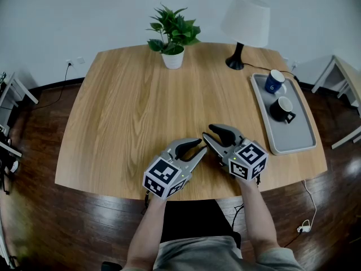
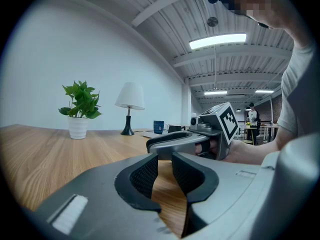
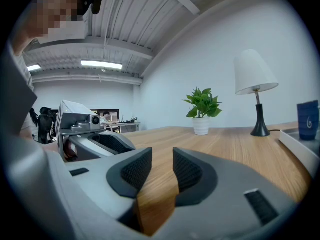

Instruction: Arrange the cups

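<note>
**Both cups on tray, grippers empty**

The blue cup (image 1: 274, 81) & black cup (image 1: 282, 109) stand upright, just apart, on the grey tray (image 1: 293, 141) at the tabletop's (image 1: 130, 112) right side. The left gripper (image 1: 198, 149) & right gripper (image 1: 210, 133) rest near the front edge, well apart from the cups. Each has its jaws slightly apart w/ only wood between.

This fits cups already arranged on the tray, or cups waiting to come off it.

The head view shows both cups. The right gripper view catches only the blue one. Only the gripper views show the gaps between the pads.
</note>
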Available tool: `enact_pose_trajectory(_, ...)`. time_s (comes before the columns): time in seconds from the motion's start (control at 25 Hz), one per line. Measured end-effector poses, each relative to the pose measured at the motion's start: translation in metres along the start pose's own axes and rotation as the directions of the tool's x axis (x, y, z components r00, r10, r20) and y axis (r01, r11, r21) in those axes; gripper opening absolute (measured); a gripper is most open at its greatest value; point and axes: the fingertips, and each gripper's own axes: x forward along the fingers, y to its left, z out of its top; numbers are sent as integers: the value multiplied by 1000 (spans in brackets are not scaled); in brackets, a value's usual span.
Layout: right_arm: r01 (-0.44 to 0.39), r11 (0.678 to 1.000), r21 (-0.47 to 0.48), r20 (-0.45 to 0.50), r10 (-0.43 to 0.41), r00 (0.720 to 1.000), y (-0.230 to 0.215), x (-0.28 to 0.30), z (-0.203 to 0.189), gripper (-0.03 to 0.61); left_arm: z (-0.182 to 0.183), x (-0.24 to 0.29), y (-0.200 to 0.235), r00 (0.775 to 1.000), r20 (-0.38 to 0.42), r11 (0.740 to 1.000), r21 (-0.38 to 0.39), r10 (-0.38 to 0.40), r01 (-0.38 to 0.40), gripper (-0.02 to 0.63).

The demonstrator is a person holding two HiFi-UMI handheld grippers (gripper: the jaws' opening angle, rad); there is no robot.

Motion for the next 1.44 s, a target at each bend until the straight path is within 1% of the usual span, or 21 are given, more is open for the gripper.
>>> enact_pose_trajectory(0.2, 0, 1000, 2, -2, 0, 1000, 0, 1, 0, 123, 0, -1, 2, 1000, 1, 1000, -3, 12, -12, 98)
enact_pose_trajectory(1.44, -6, 1000, 3, -9, 6, 1000, -1, 2, -2, 120, 0, 0, 3, 1000, 0, 1000, -2, 12, -12, 98)
